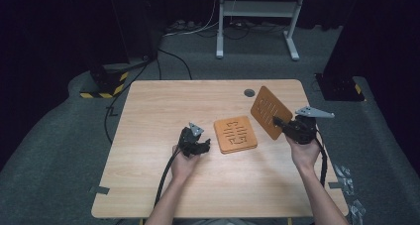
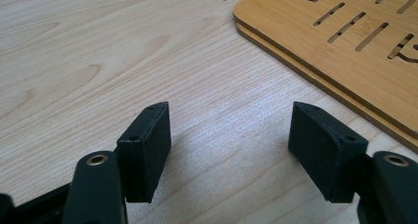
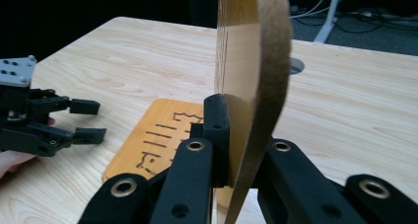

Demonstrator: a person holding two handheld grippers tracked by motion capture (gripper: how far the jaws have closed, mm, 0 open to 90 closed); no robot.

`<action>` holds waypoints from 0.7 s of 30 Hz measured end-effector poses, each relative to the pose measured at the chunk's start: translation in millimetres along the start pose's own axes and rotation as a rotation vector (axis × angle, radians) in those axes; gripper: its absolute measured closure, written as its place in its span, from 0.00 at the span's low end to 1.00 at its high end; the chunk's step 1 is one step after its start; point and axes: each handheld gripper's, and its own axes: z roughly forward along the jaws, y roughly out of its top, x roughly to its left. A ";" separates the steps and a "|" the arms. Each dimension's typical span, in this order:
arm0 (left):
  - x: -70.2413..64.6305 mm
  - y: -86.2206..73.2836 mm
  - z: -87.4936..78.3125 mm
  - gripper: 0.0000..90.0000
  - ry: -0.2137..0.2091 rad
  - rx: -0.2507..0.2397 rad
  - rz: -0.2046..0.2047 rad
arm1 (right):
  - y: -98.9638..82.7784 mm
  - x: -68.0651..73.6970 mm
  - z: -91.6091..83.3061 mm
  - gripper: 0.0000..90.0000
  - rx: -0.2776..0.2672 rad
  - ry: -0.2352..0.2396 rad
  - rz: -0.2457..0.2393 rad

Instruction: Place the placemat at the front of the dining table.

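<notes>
A stack of thin wooden coasters with slot cut-outs lies flat at the table's middle; its corner shows in the left gripper view and its top in the right gripper view. My right gripper is shut on the edge of another wooden coaster, held up off the table and tilted; it stands edge-on between the jaws. My left gripper rests open just left of the stack, nothing between its fingers. It also appears at the left in the right gripper view.
The wooden table has a grey cable hole near its far edge. Behind it on the carpet stand a white frame, cables and black-yellow striped blocks.
</notes>
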 end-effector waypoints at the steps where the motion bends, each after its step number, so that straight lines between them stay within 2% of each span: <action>1: 0.1 0.0 0.0 0.36 0.000 0.000 0.001 | -0.5 -1.3 -1.2 0.96 0.002 -0.005 0.000; 21: 0.0 0.0 0.0 0.36 0.000 0.000 0.000 | -21.9 -22.2 -10.8 0.96 0.013 -0.080 0.048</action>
